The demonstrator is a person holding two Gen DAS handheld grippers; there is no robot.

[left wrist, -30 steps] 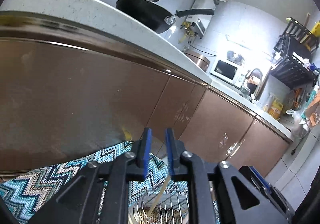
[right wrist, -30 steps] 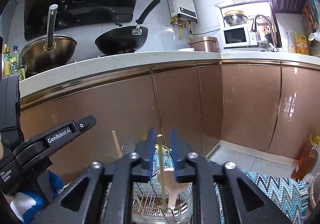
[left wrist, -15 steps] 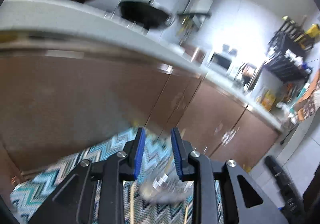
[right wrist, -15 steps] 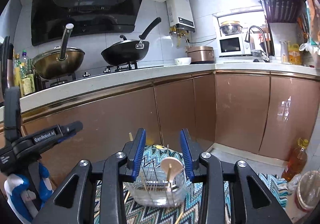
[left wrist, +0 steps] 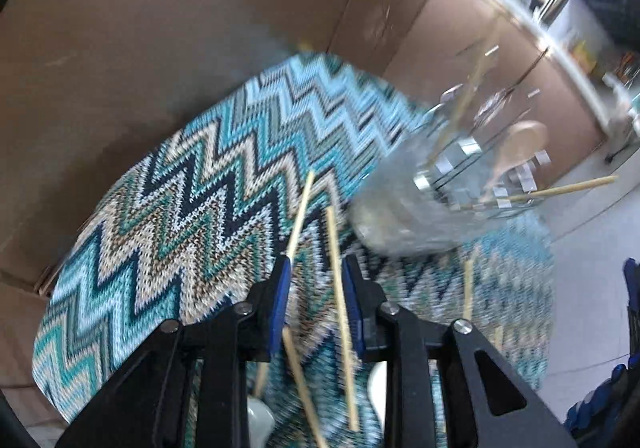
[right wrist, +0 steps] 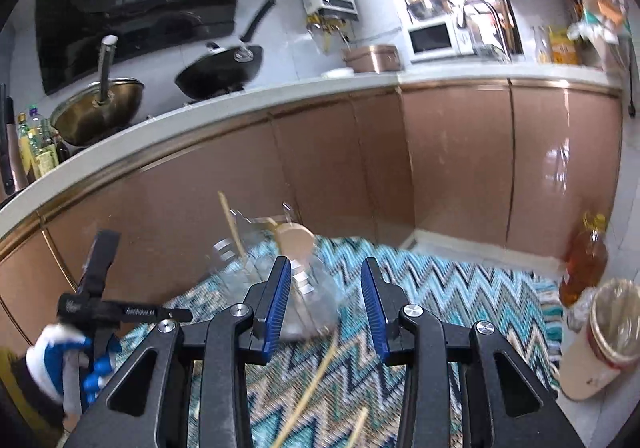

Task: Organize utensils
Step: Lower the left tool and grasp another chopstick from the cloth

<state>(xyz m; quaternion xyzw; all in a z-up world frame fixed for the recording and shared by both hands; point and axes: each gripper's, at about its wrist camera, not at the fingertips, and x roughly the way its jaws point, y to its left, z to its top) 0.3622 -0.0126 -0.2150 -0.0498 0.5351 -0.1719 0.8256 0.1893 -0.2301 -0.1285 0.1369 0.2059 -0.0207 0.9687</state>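
Note:
A clear utensil holder [left wrist: 444,188] with a wire rack stands on the zigzag rug [left wrist: 180,184], holding a wooden spoon [left wrist: 516,148] and chopsticks. Loose chopsticks [left wrist: 340,280] lie on the rug. My left gripper [left wrist: 314,296] is open, low over the rug, with a chopstick lying between its fingers. My right gripper [right wrist: 326,308] is open and empty, above the rug, just in front of the holder [right wrist: 280,272] with its spoon [right wrist: 296,240]. A loose chopstick [right wrist: 316,380] lies below it. The left gripper [right wrist: 100,312] shows at the left of the right wrist view.
Brown cabinet doors [right wrist: 340,168] rise behind the rug under a white counter [right wrist: 200,120] with two woks. An oil bottle [right wrist: 584,260] and a lidded jar [right wrist: 600,340] stand on the floor at right. White spoons [left wrist: 260,420] lie near the left gripper.
Both grippers have opened wider. The left gripper tipped down toward the rug and loose chopsticks. The right gripper drew back from the holder, leaving the wooden spoon standing in it.

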